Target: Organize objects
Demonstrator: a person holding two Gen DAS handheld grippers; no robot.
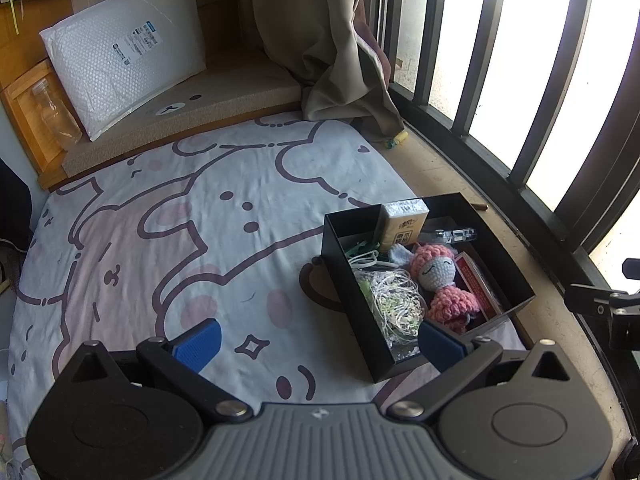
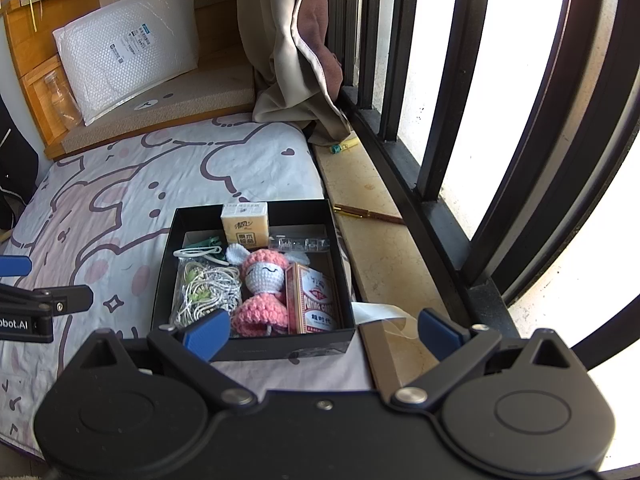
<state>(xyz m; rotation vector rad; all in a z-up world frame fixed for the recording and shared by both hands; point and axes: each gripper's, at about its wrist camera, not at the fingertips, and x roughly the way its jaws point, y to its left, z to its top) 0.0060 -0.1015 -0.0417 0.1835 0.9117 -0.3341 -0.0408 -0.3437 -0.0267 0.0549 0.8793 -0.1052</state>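
- Low in the left wrist view, the left gripper [image 1: 318, 342] had its blue fingers [image 1: 199, 344] spread wide with nothing between them; the right-hand pad overlapped the near corner of the black box [image 1: 348, 288], so that corner was hidden.
- The right gripper [image 2: 322, 334] likewise stood wide open and empty at the bottom of the right wrist view, its left pad covering part of the box's near wall.
- The box sat on the cartoon-print bed sheet [image 1: 192, 216], at centre right of the left view and centre of the right view, just beside the stone window ledge [image 2: 360, 200].
- Inside it lay a pink crocheted doll [image 2: 262, 290] in the middle, a red pack of playing cards [image 2: 316, 300] at its right against the wall, and a bag of tangled cord [image 2: 206, 290] at its left.
- A yellow tissue pack [image 2: 244, 224] stood upright against the far wall, with a clear plastic piece [image 2: 298, 244] to its right, too glary to identify.
- Something green [image 2: 208, 244] showed in the far left corner, mostly buried and hard to make out.
- A brown pen-like stick [image 2: 366, 214] lay on the ledge, right of the box.
- At upper left, a white bubble mailer [image 1: 124, 56] leaned against wooden furniture; its label was too small to read.
- The left gripper's frame entered the right view's left edge, cut off.
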